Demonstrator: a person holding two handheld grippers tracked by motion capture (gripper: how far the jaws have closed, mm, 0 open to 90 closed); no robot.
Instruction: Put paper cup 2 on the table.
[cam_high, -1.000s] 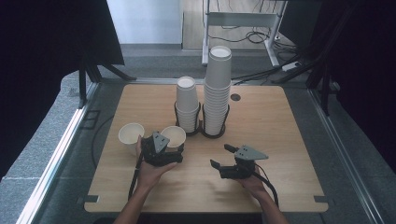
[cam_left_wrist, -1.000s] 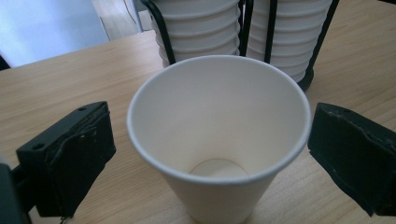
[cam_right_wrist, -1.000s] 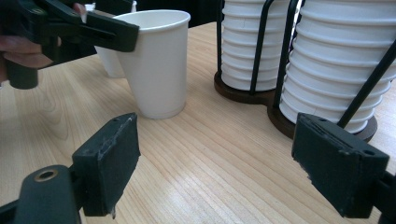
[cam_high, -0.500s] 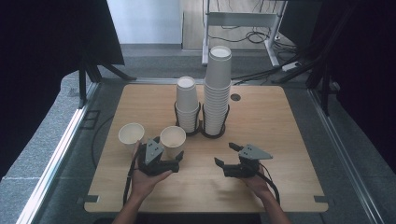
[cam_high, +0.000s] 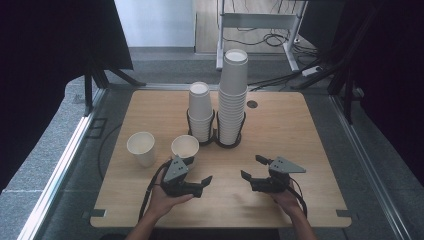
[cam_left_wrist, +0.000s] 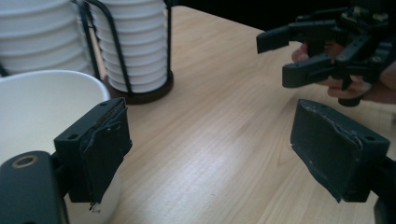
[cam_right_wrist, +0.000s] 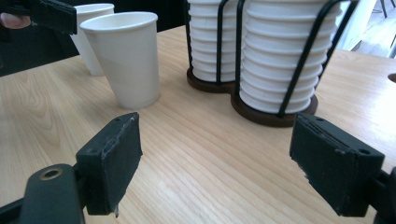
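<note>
Two loose white paper cups stand on the wooden table (cam_high: 310, 130): one cup (cam_high: 185, 146) (cam_left_wrist: 28, 116) (cam_right_wrist: 128, 60) near the middle, the other cup (cam_high: 141, 148) (cam_right_wrist: 91, 28) to its left. My left gripper (cam_high: 202, 186) (cam_left_wrist: 215, 140) sits just in front of the nearer cup, which stands outside its left jaw. Its jaws have just been closing, but they stand apart with bare table between them. My right gripper (cam_high: 252, 167) (cam_right_wrist: 215, 154) (cam_left_wrist: 275, 58) hovers open at the front right, holding nothing.
Two stacks of white cups stand in a black wire holder (cam_high: 227, 142) mid-table: a short stack (cam_high: 201, 112) (cam_right_wrist: 210, 42) and a tall stack (cam_high: 233, 95) (cam_right_wrist: 280, 56). A dark round hole (cam_high: 252, 104) lies behind them. Dark curtains flank the table.
My left gripper has come away from the nearer cup and drawn back toward the front edge. The cup stays upright where it was. My right gripper has shifted slightly to the right.
</note>
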